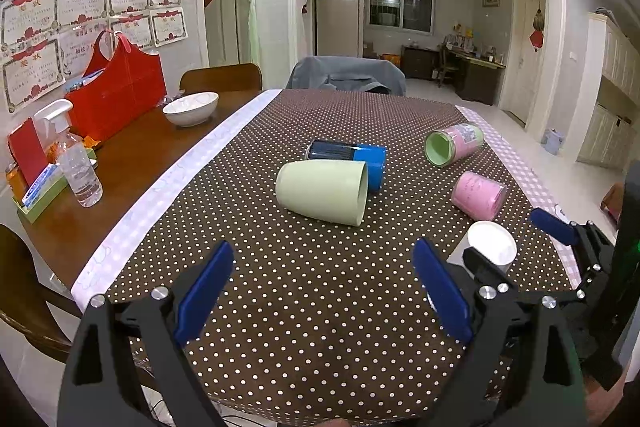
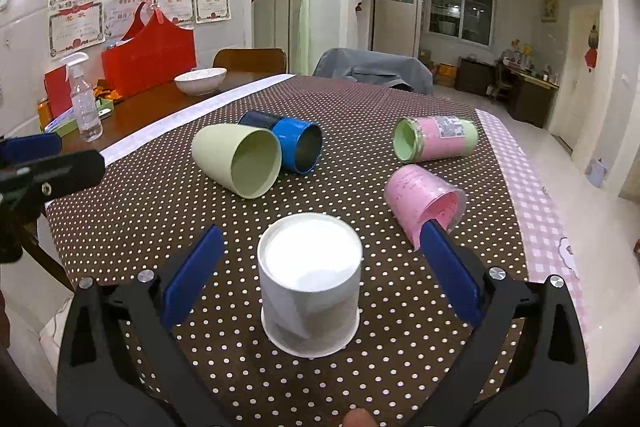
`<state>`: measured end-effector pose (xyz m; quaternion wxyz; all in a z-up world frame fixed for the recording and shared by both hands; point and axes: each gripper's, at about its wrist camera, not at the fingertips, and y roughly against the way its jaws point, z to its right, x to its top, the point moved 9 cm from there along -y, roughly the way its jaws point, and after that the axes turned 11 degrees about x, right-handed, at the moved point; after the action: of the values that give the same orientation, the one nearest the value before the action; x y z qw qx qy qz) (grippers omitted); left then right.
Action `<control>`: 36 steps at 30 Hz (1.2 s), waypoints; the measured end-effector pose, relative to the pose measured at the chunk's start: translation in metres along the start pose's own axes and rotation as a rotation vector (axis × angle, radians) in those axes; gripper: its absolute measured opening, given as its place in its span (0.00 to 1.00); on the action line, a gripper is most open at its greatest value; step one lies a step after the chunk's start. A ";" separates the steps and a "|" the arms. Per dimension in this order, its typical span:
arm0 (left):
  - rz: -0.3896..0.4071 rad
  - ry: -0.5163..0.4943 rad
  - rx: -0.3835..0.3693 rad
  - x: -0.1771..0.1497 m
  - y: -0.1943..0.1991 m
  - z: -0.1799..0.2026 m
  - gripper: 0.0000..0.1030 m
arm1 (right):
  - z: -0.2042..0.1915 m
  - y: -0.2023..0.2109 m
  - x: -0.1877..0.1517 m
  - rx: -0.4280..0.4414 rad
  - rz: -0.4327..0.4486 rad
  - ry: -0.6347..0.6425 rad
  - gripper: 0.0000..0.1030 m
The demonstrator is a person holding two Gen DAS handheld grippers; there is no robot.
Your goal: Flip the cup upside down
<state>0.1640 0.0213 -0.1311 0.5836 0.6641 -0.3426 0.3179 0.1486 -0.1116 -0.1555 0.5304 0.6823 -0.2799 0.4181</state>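
Right now my right gripper [image 2: 320,267] hangs low over the table with its blue fingers [image 2: 192,275] spread wide on either side of the white cup [image 2: 310,279], touching nothing. My left gripper [image 1: 324,291] is equally wide and empty, above bare cloth. That cup stands upside down, its axis vertical and its flat base up, at the near edge of the brown polka-dot tablecloth [image 2: 360,99]. Beyond it, the pale green cup [image 2: 236,159] lies on its side.
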 end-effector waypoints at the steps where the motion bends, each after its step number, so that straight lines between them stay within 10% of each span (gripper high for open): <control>1: 0.003 0.000 0.001 0.001 0.001 0.000 0.87 | 0.001 0.002 0.002 0.001 0.004 -0.007 0.94; 36: 0.094 -0.014 -0.016 0.025 0.066 0.015 0.88 | 0.029 0.111 0.061 -0.007 0.173 -0.195 0.94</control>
<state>0.1241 -0.0013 -0.0753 0.5709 0.6450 -0.3799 0.3374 0.0948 -0.1664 -0.0505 0.4650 0.6910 -0.3896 0.3930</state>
